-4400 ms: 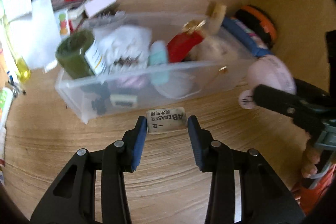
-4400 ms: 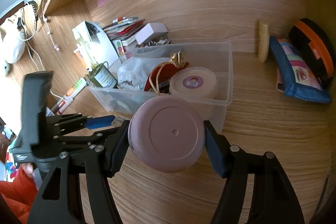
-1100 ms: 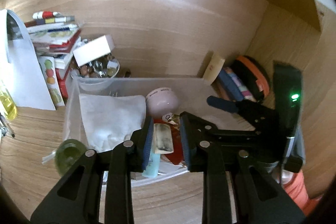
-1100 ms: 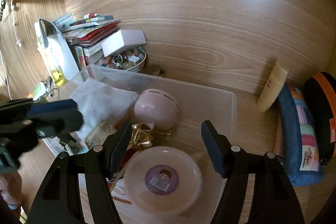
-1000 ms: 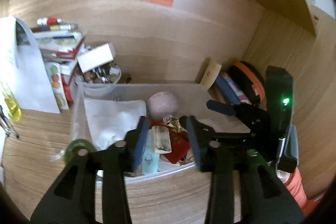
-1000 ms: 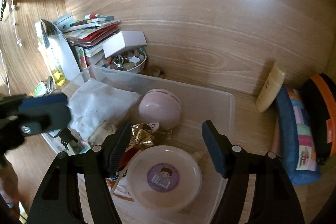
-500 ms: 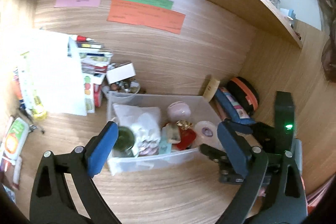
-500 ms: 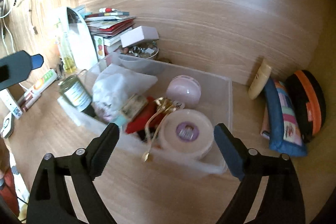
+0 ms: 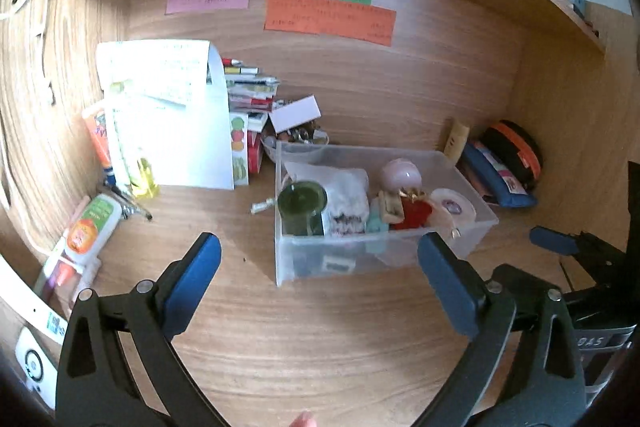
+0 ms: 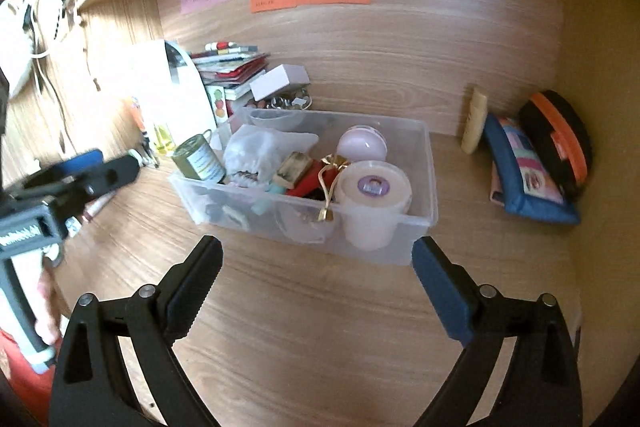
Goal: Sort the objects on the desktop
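The clear rectangular plastic bin [image 10: 424, 183] sits on the wooden worktop [image 10: 320, 307], its long axis running from about 10 to 4 o'clock in the right wrist view. Inside, a worn cream eraser block [image 10: 294, 163] lies tilted, pointing toward 1 o'clock, beside the pink round container [image 10: 362, 143]. The left hand-held gripper [image 9: 318, 283] and right hand-held gripper [image 10: 316, 283] both hover empty at 6 o'clock, fingers spread wide.

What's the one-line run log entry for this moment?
left gripper: open, empty | right gripper: open, empty | eraser, pink ball: in clear bin
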### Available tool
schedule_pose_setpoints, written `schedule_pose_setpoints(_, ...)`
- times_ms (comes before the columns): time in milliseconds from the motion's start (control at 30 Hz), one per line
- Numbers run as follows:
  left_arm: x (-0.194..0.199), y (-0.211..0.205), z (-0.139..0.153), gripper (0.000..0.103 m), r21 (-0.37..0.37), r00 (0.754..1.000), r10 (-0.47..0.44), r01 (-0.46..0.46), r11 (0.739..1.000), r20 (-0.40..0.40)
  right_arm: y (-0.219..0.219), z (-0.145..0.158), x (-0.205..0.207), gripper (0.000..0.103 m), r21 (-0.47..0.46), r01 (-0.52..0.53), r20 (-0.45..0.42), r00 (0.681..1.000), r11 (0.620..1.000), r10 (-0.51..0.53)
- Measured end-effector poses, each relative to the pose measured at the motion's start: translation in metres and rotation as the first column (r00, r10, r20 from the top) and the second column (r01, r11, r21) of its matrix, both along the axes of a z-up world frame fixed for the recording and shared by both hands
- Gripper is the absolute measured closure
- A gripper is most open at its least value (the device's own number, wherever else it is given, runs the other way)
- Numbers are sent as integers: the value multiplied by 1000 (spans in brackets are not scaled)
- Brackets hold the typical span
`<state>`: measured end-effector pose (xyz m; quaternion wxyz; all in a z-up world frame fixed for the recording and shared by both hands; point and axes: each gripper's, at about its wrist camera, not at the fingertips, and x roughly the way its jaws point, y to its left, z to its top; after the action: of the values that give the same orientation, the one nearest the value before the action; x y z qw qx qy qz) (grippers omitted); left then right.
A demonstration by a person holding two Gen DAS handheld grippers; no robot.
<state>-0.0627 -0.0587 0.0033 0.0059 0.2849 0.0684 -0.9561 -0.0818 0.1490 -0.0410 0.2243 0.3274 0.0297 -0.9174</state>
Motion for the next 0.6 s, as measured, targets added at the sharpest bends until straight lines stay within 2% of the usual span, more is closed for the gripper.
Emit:
schedule_pose_setpoints(167, 11, 0, -8, 3, 4, 1000, 30, -30, 1000, 0, 4, 2, 17, 2, -15, 12, -23, 1000, 1000, -12)
schedule_pose_setpoints(300, 17, 5, -11, 3, 5, 1000, 8, -8, 1000, -1, 6, 5, 24, 1, -17, 15, -34, 999, 1000, -15)
schedule_pose_setpoints(600, 21, 24, -11, 3, -62, 999, -13, 10, 998, -45, 10, 7, 20, 1, -20, 29, -38, 999, 999, -29)
